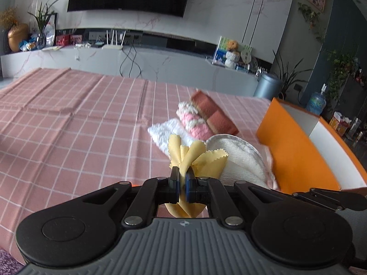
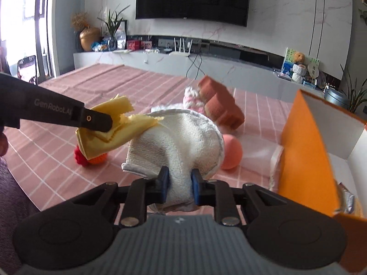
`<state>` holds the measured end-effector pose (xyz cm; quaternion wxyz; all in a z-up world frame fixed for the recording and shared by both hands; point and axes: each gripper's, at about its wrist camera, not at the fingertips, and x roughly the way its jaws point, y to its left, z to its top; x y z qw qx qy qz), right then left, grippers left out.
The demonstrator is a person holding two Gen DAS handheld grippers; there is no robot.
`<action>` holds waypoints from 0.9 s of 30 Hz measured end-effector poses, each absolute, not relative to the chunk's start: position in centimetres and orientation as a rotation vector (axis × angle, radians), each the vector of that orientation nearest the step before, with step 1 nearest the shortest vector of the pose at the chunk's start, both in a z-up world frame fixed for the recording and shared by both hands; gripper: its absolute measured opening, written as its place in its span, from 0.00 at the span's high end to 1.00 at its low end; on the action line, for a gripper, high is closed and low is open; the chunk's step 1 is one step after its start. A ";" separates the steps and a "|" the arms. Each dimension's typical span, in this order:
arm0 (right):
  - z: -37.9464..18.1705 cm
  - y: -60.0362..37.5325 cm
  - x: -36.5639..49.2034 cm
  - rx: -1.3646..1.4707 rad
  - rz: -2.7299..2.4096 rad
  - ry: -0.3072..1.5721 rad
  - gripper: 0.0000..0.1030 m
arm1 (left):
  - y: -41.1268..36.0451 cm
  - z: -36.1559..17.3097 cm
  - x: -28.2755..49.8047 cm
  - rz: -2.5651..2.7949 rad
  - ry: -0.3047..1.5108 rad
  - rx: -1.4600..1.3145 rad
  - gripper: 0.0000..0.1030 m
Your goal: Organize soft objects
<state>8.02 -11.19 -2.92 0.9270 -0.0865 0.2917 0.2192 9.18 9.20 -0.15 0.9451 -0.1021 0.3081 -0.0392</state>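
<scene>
In the left wrist view the left gripper sits at lower centre, its fingers clamped on a bunched yellow cloth with pinked edges, which fans out above the tips and hangs below them; just right of it is the cream fleece cloth, and beyond both, toward the middle of the frame, lie a white towel, a pink-and-white knitted piece and a folded rust-red cloth, side by side on the pink checked tablecloth that covers the counter; an orange box with a white inside stands open at the right edge.

In the right wrist view the right gripper is at lower centre, its fingers pressed in on the cream fleece cloth, which is lifted off the tablecloth; the left gripper reaches in from the left with the yellow cloth touching the fleece cloth's upper left; under it, on the tablecloth, lies a red-and-orange knitted ball; a salmon-pink ball rests right of the fleece cloth; the orange box fills the right side.
</scene>
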 end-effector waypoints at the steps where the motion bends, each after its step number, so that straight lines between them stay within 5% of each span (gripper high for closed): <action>1: -2.3 -11.5 7.8 -0.174 0.446 0.586 0.81 | 9.1 0.2 9.1 -0.076 0.618 -0.206 0.95; 10: 2.8 -16.4 6.2 -0.139 0.360 0.479 0.81 | 5.8 3.5 9.2 -0.161 0.563 -0.183 0.95; 27: 6.4 -30.6 9.4 -0.183 0.163 0.570 0.80 | -9.2 4.9 16.2 -0.541 0.585 -0.011 0.95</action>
